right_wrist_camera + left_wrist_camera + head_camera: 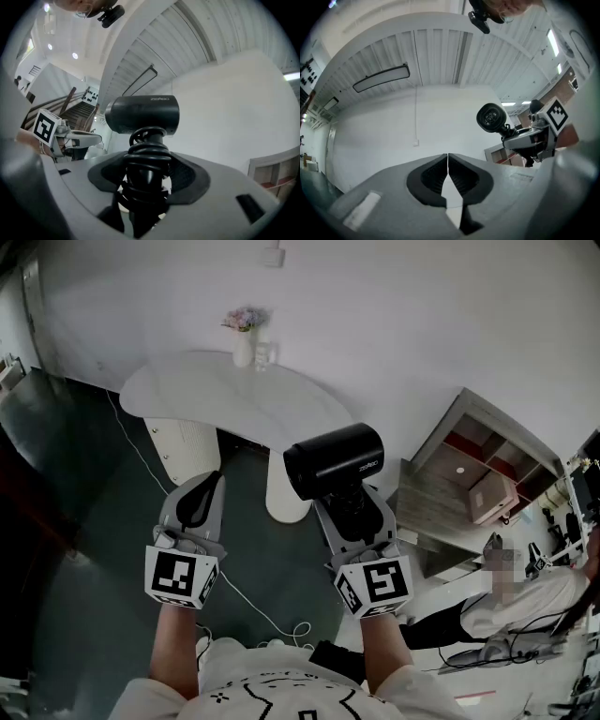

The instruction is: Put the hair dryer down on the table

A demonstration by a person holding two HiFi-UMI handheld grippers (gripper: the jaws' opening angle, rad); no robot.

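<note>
A black hair dryer stands upright in my right gripper, which is shut on its handle with the cord coiled round it. Its barrel points left above the jaws. The hair dryer and the right gripper also show in the left gripper view at the right. My left gripper is held beside it at the left, shut, with nothing between its jaws. The white round table lies ahead, beyond both grippers.
A small vase of flowers and a glass stand at the table's far edge by the white wall. A wooden shelf unit is at the right. A white cable runs over the dark floor. A person sits at lower right.
</note>
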